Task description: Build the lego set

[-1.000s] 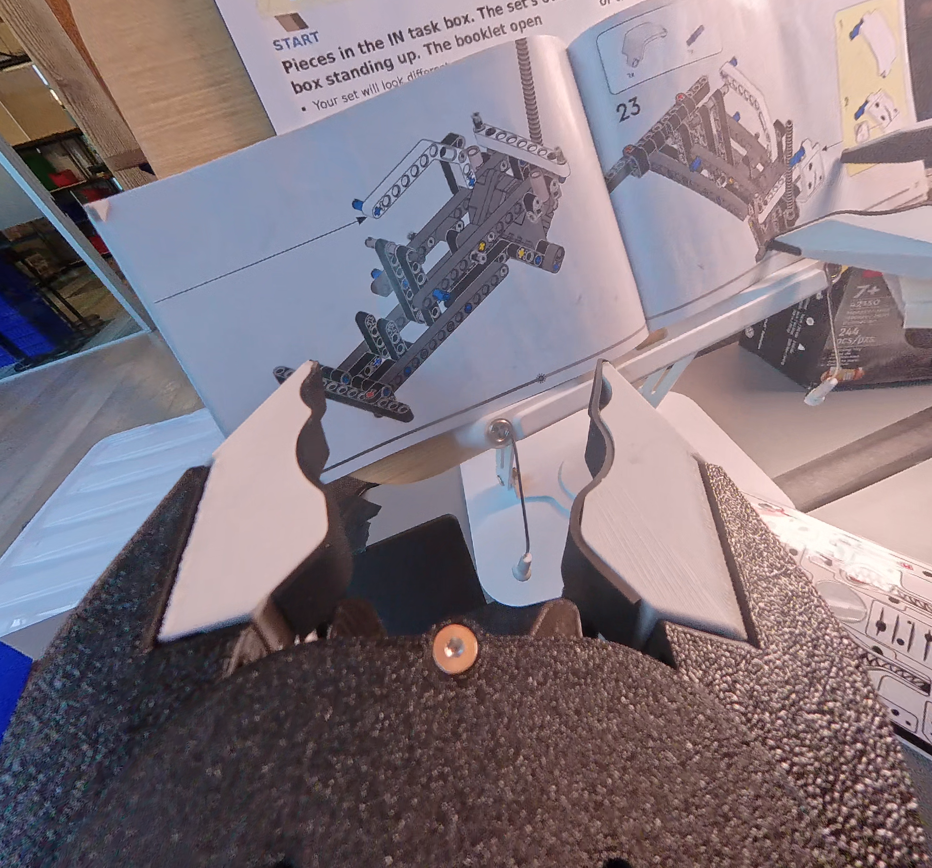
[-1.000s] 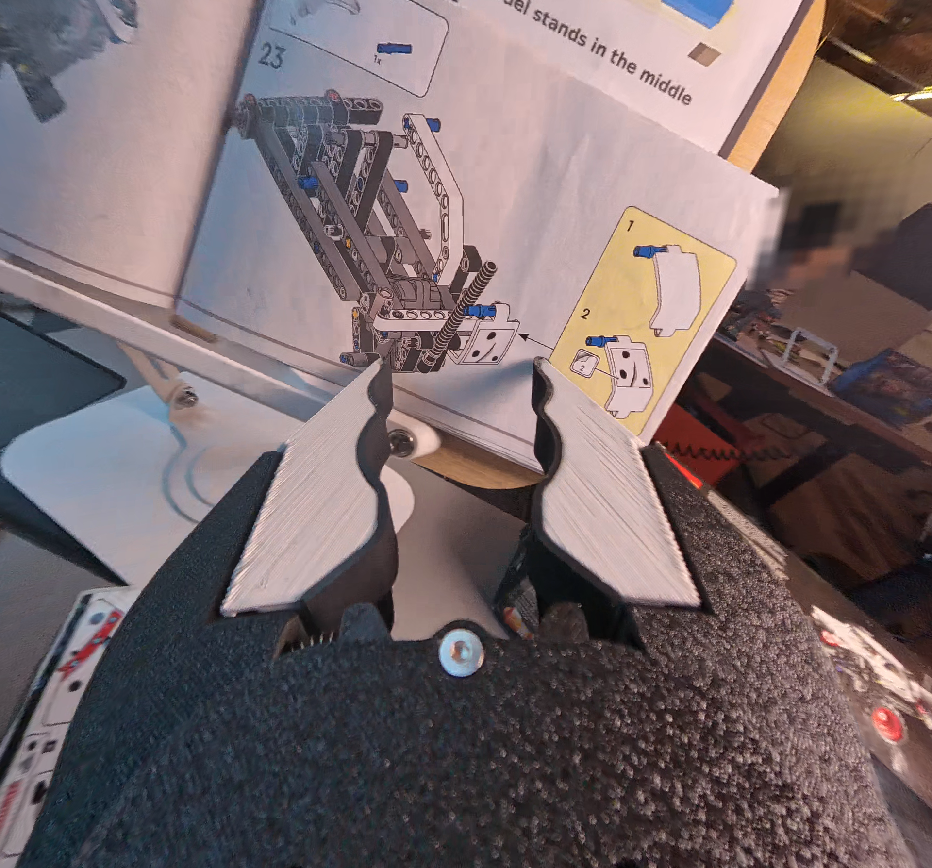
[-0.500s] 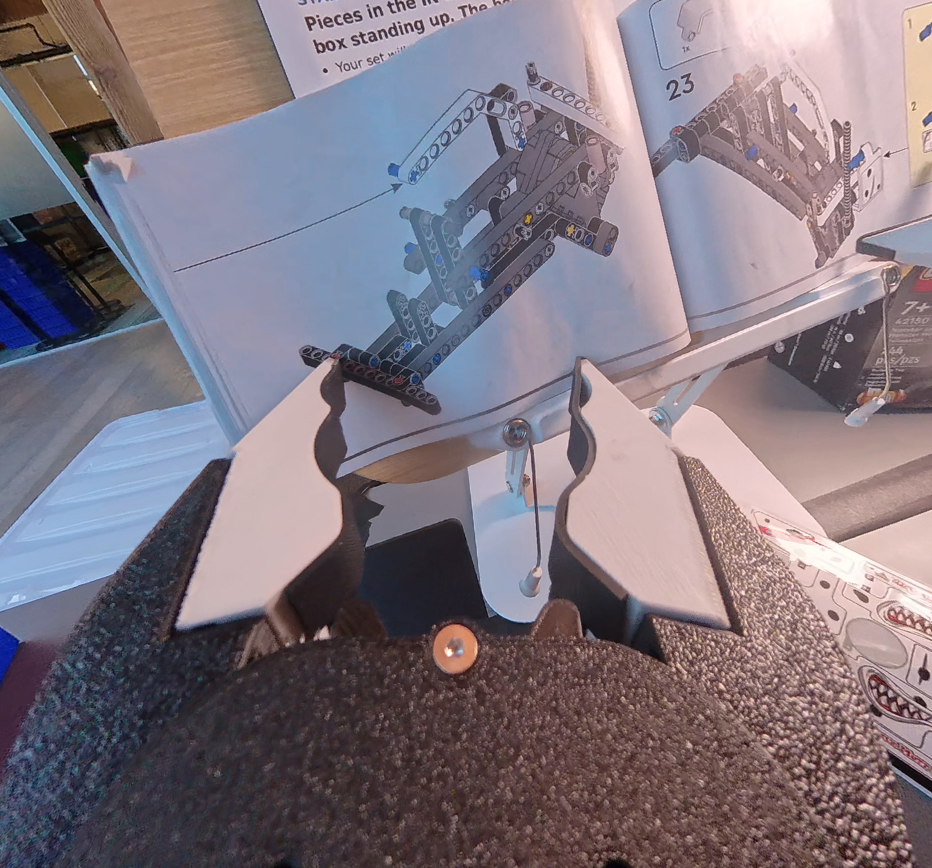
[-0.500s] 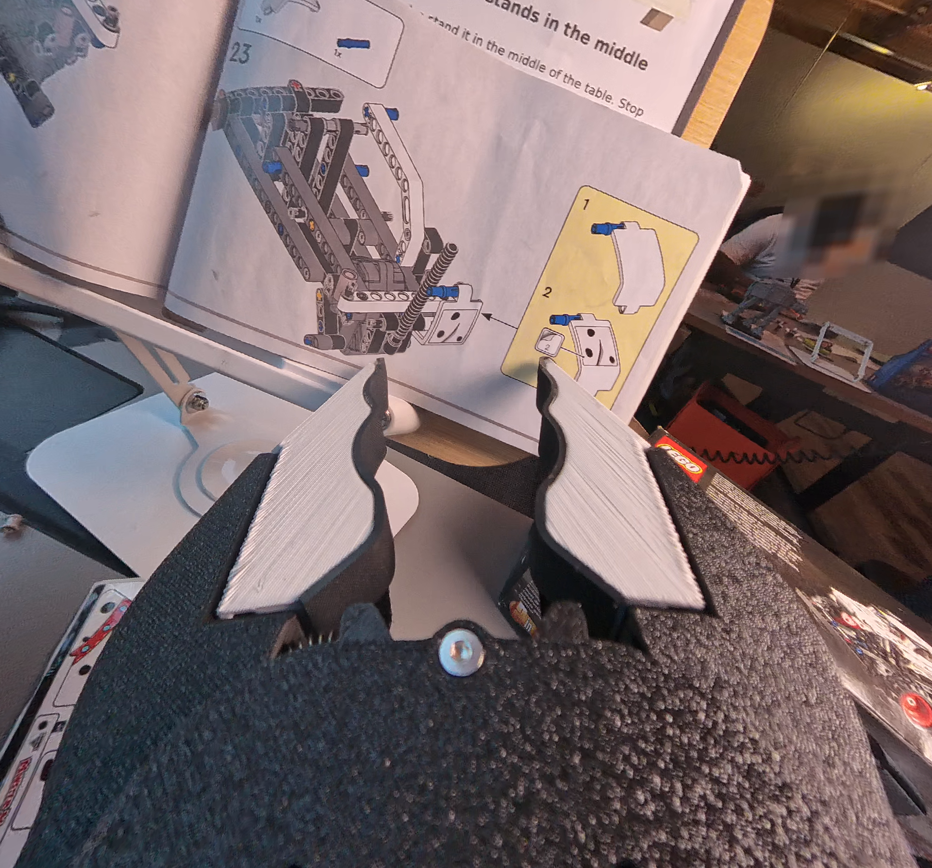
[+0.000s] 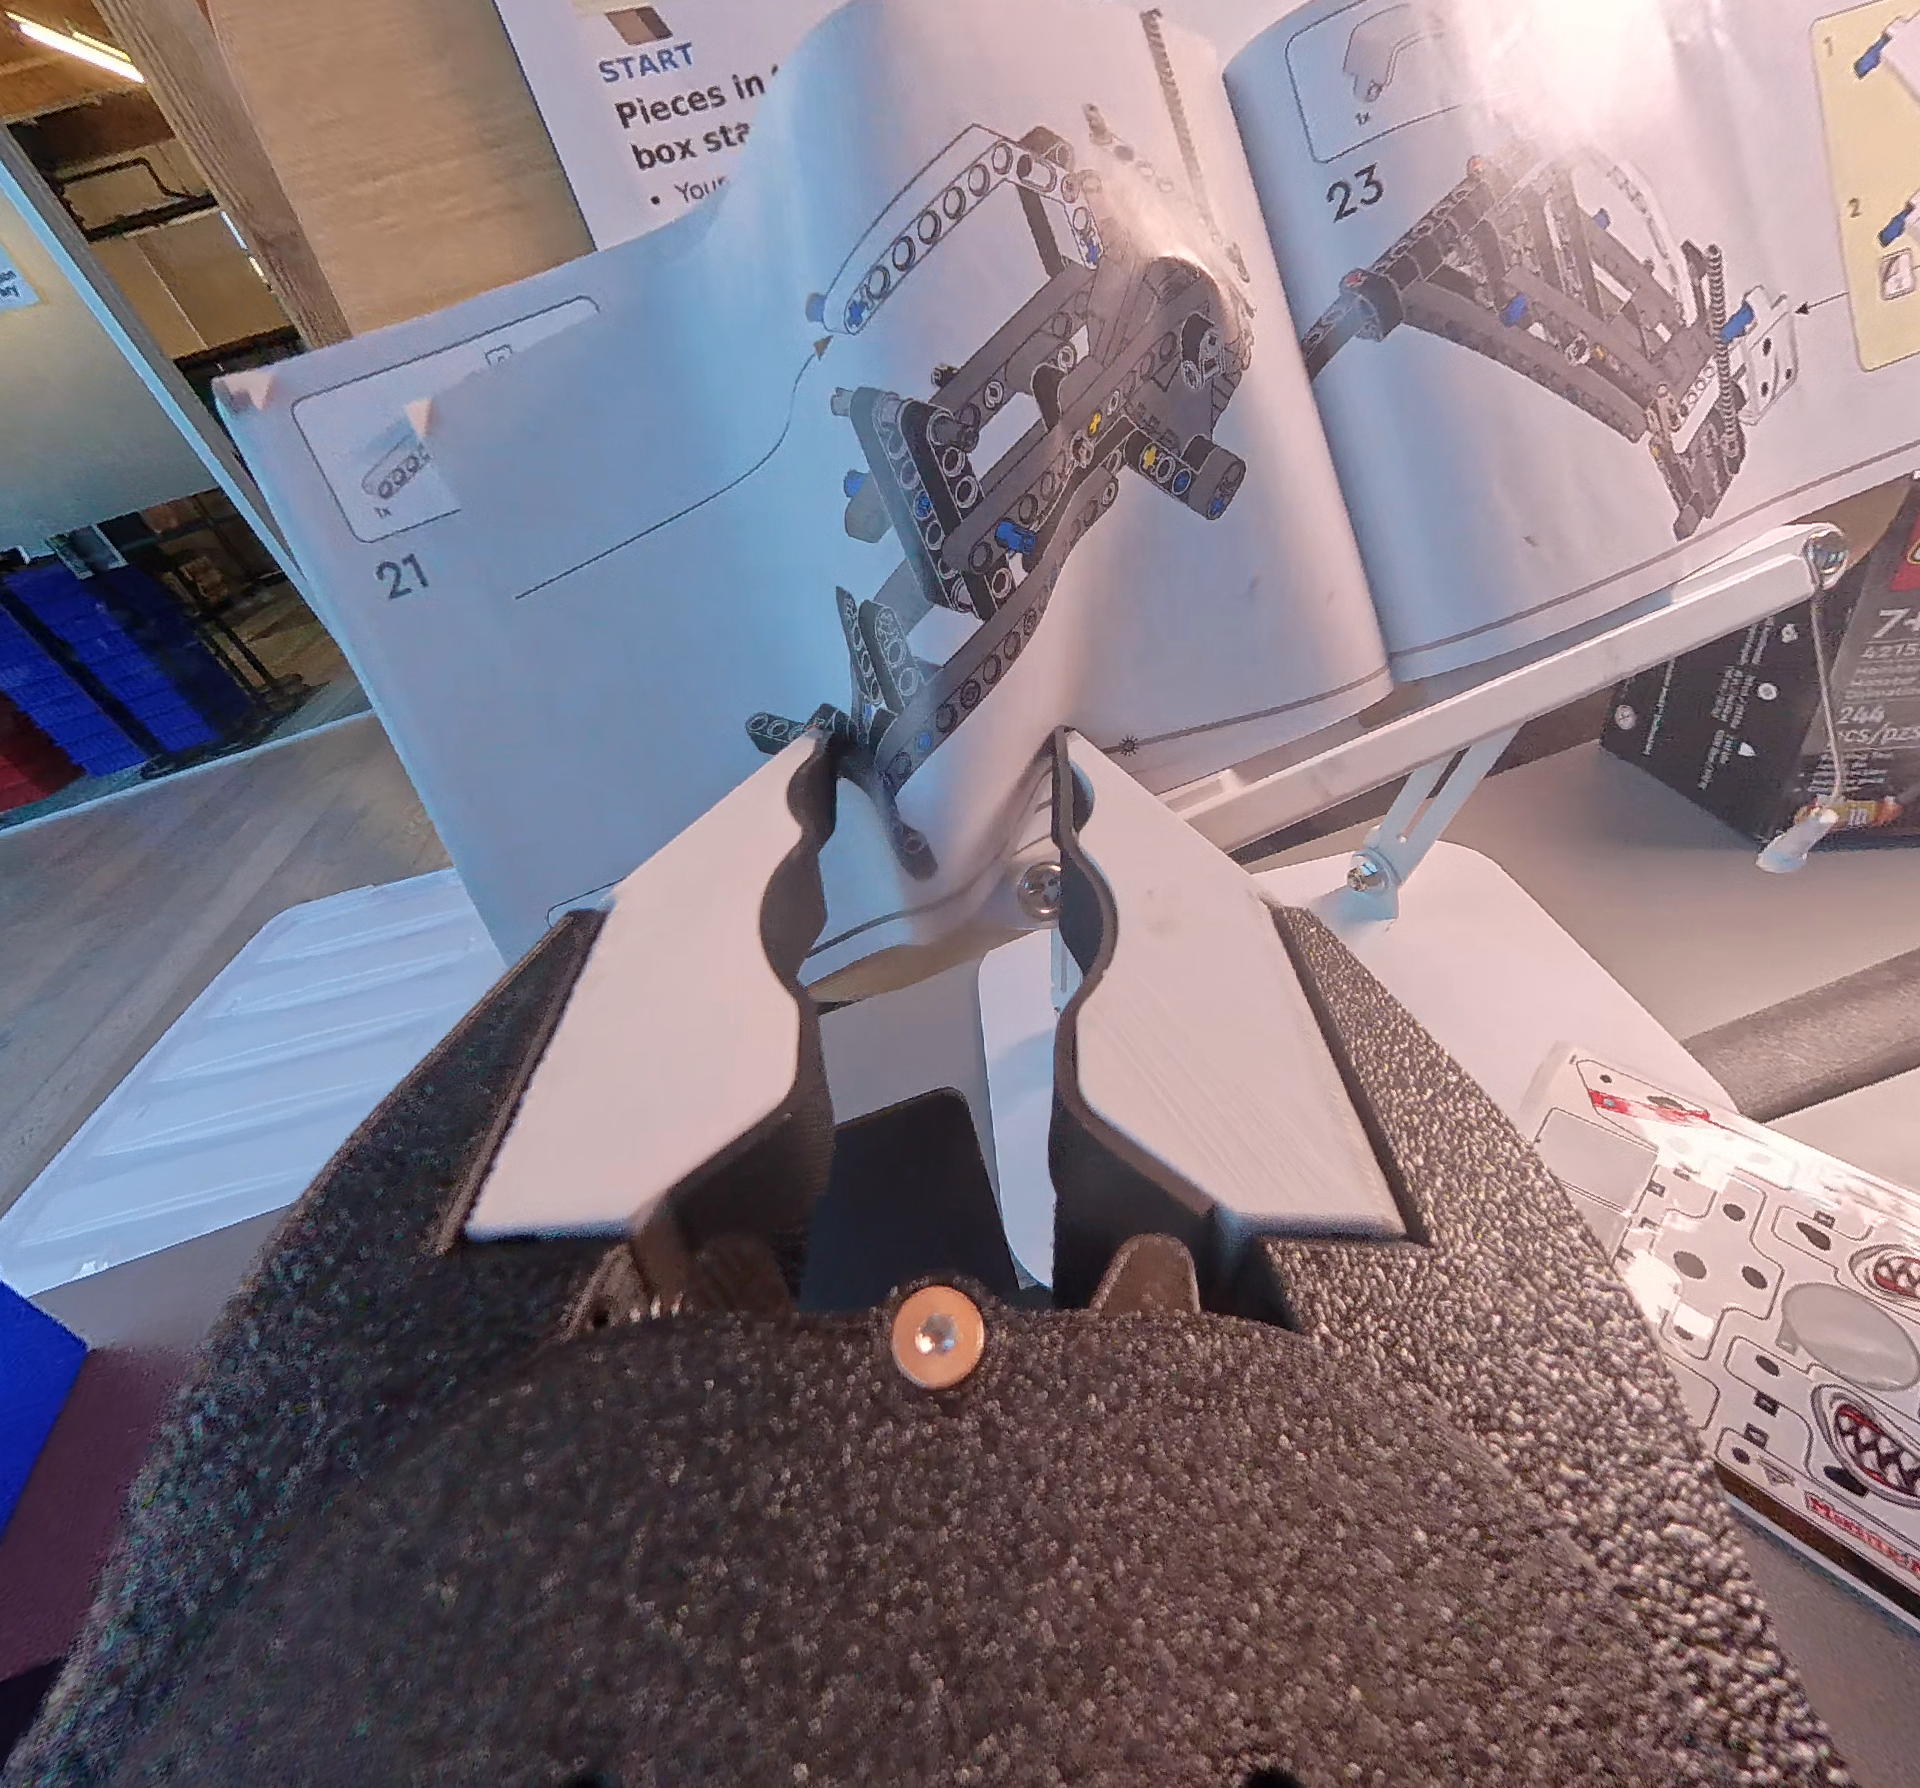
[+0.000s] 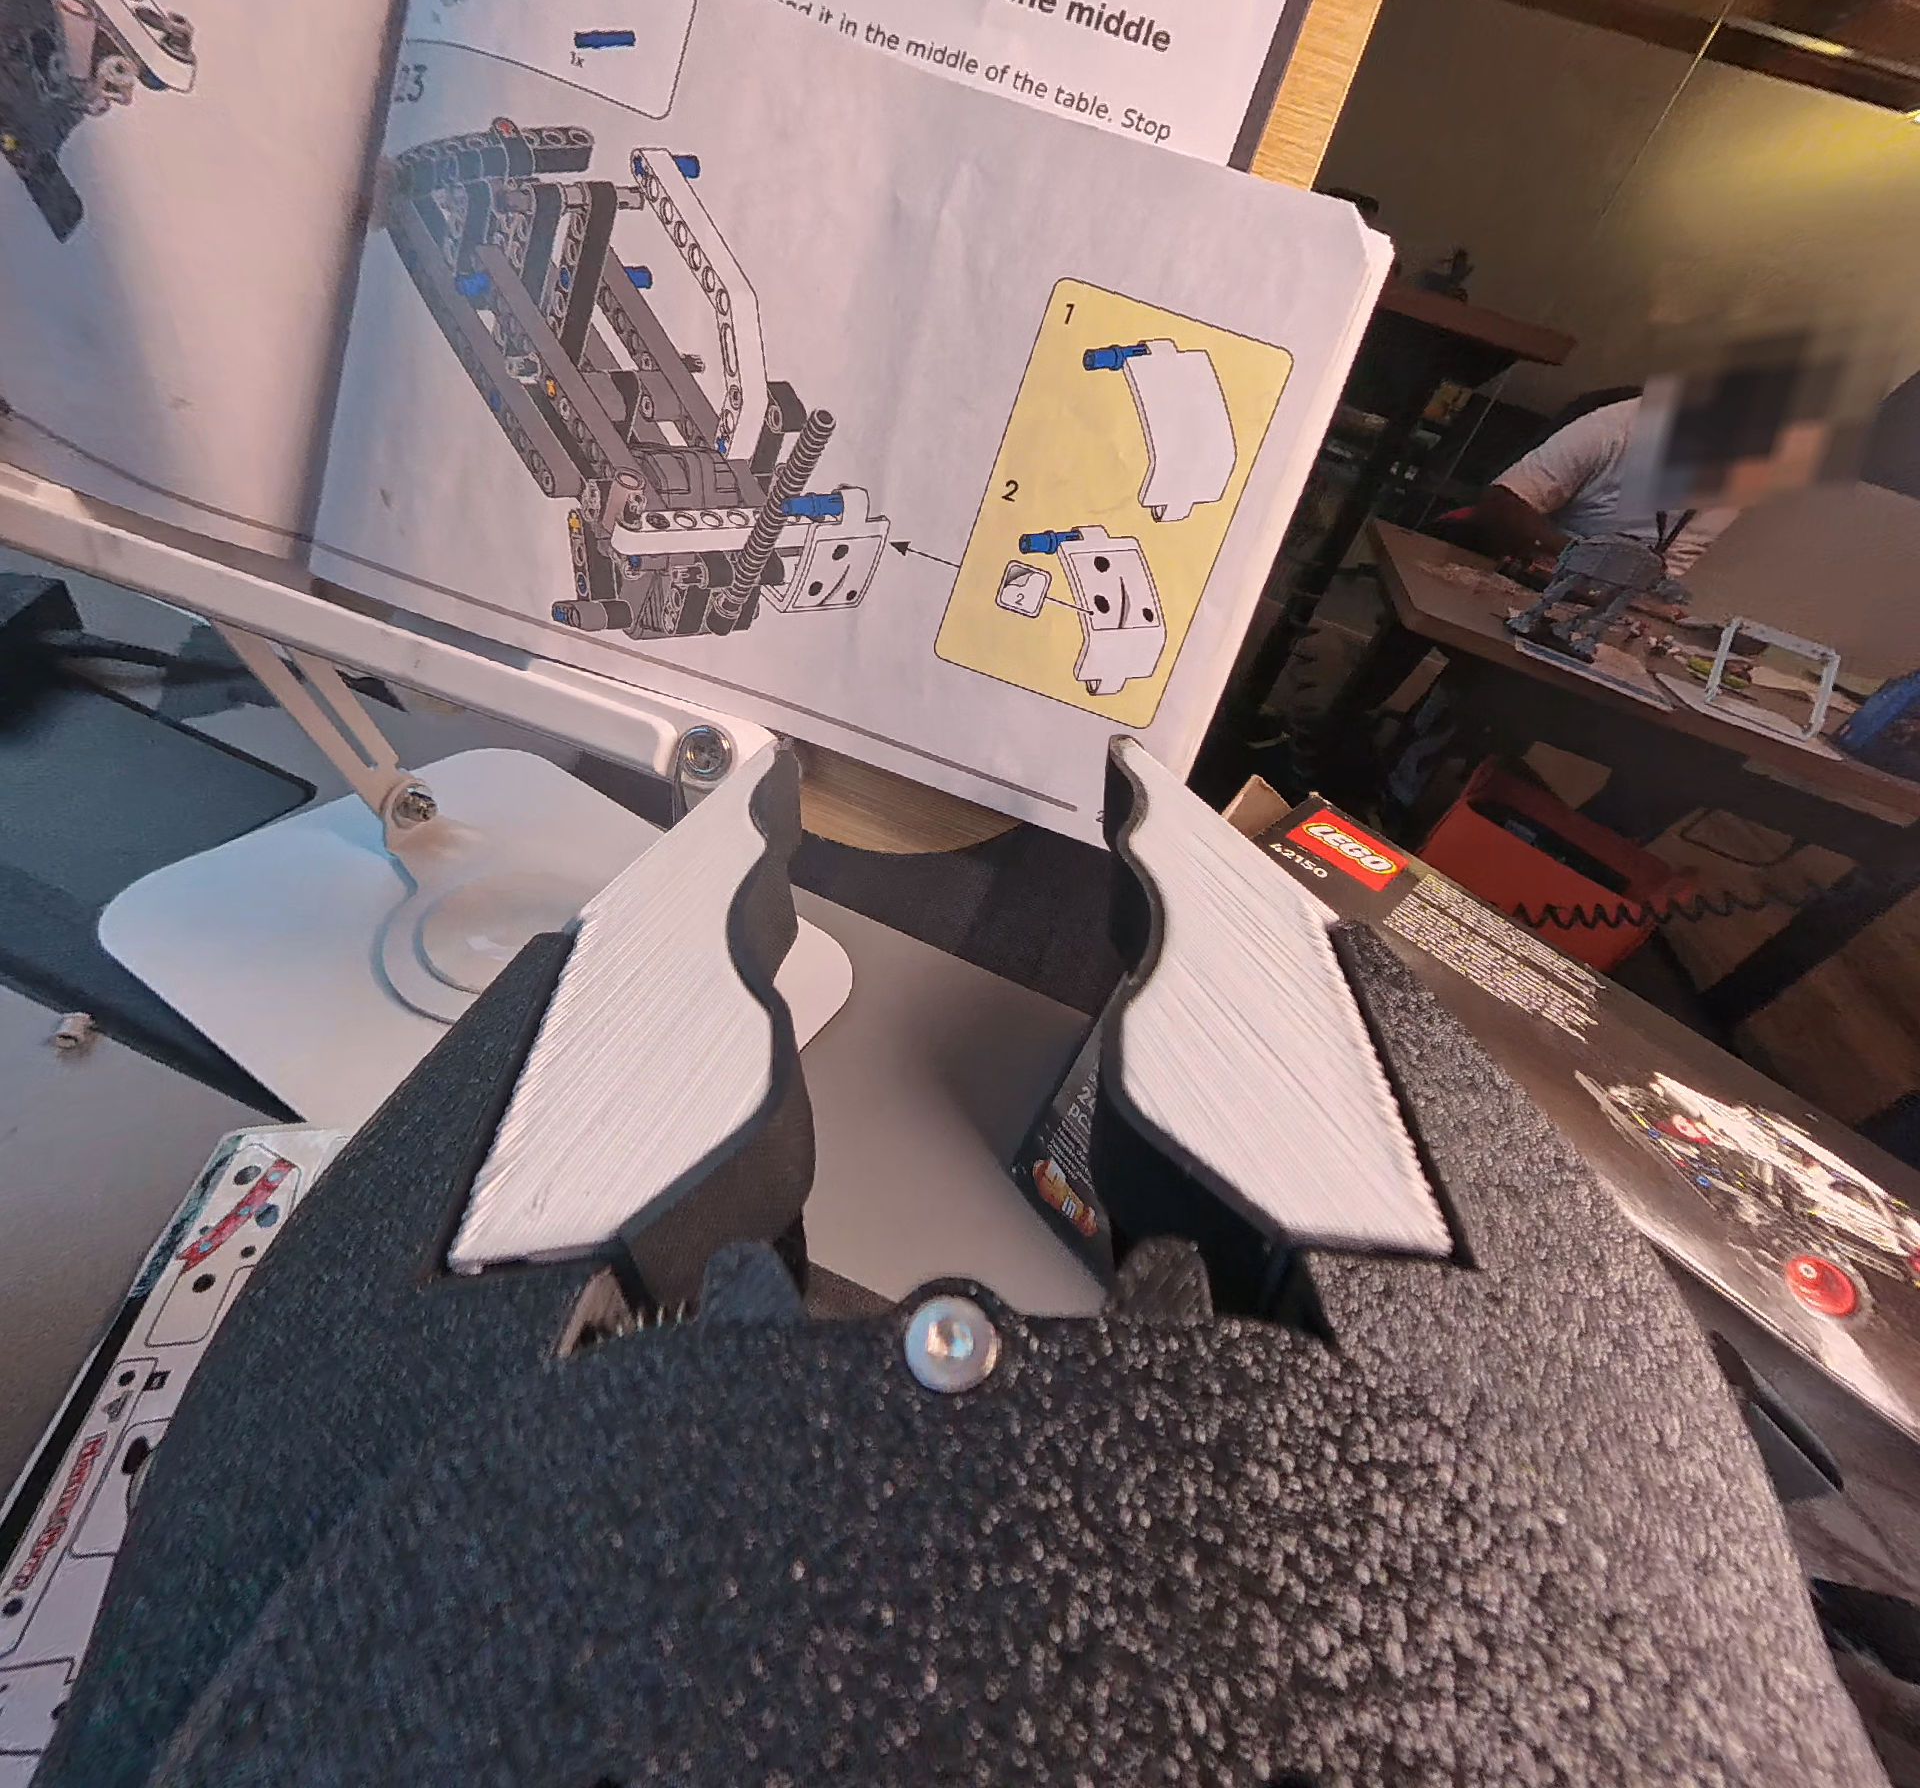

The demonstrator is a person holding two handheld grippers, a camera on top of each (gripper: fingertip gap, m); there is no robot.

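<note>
Lego instruction booklet stands open on a white stand across the upper frame, one page curling forward between the left gripper tips, jaws apart. Right gripper, also apart, holds nothing below the booklet's right page.

The instruction booklet stands open on a white stand, leaning back. One page in the middle is lifted and bent into a wavy curve, and its bottom edge sits between the two fingers of the left gripper. The right-hand page lies flat. The black set box lies just beside the stand.
</note>
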